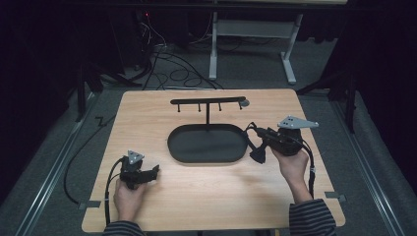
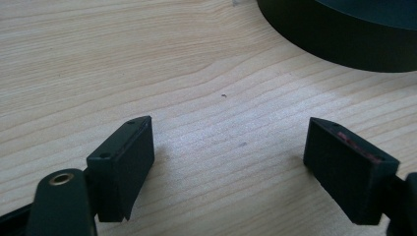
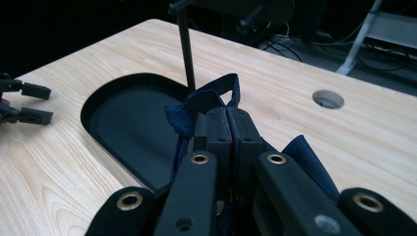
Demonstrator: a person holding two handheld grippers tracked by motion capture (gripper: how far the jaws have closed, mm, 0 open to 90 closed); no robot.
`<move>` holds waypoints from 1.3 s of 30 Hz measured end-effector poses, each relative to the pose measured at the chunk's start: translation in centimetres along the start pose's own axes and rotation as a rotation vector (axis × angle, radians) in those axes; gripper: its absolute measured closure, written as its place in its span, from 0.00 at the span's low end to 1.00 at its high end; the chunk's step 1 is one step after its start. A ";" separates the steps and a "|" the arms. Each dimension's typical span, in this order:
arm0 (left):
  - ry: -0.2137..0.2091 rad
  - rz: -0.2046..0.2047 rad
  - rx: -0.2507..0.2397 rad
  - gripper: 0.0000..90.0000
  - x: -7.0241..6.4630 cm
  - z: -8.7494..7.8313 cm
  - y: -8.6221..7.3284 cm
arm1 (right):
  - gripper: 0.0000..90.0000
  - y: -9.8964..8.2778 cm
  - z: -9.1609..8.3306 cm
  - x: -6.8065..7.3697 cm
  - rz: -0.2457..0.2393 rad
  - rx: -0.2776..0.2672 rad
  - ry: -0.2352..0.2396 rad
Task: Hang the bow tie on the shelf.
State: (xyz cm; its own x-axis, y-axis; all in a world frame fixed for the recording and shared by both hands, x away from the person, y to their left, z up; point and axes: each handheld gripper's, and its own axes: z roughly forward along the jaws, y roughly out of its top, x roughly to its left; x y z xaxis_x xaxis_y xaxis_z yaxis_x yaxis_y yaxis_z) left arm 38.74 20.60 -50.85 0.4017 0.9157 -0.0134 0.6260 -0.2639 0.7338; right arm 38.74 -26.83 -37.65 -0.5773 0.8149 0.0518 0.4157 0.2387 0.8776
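A dark blue cloth (image 3: 194,105) with a loop (image 3: 231,86) at its top is pinched between the jaws of my right gripper (image 3: 228,120), which is shut on it. In the high view the right gripper (image 1: 252,132) is lifted beside the right end of the black oval tray (image 1: 172,142), and the cloth (image 1: 258,154) hangs below it. A black stand (image 1: 207,102) with a bar of several hooks rises from the tray's far side; its post (image 3: 186,49) is just beyond the cloth. My left gripper (image 2: 228,147) rests open on the wood with nothing between its jaws, at the front left (image 1: 156,172).
The wooden table (image 1: 206,196) has a round hole (image 1: 244,103) near the right end of the hook bar. The tray wall (image 2: 339,39) lies ahead and right of the left gripper. Cables and a table frame (image 1: 255,29) are on the floor beyond.
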 end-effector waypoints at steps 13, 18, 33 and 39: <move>-0.001 0.001 0.001 0.22 0.0 0.0 0.0 | 1.00 2.8 0.9 0.7 -0.028 -0.037 0.028; -0.001 -0.001 0.001 0.22 0.0 0.0 0.0 | 1.00 3.7 1.4 0.5 -0.024 -0.046 0.025; -0.001 0.000 0.001 0.22 0.0 0.0 0.0 | 1.00 5.4 3.2 0.0 -0.008 -0.054 -0.005; -0.002 -0.001 0.001 0.22 0.0 0.0 0.0 | 1.00 6.1 4.0 -0.7 -0.011 -0.047 -0.018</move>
State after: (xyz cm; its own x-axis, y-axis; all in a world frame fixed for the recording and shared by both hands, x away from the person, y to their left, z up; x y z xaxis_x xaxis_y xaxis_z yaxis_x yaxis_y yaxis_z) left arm 38.70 20.61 -50.84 0.4025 0.9153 -0.0153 0.6267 -0.2634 0.7334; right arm 44.43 -23.84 -34.25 -0.5689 0.8217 0.0340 0.3760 0.2231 0.8993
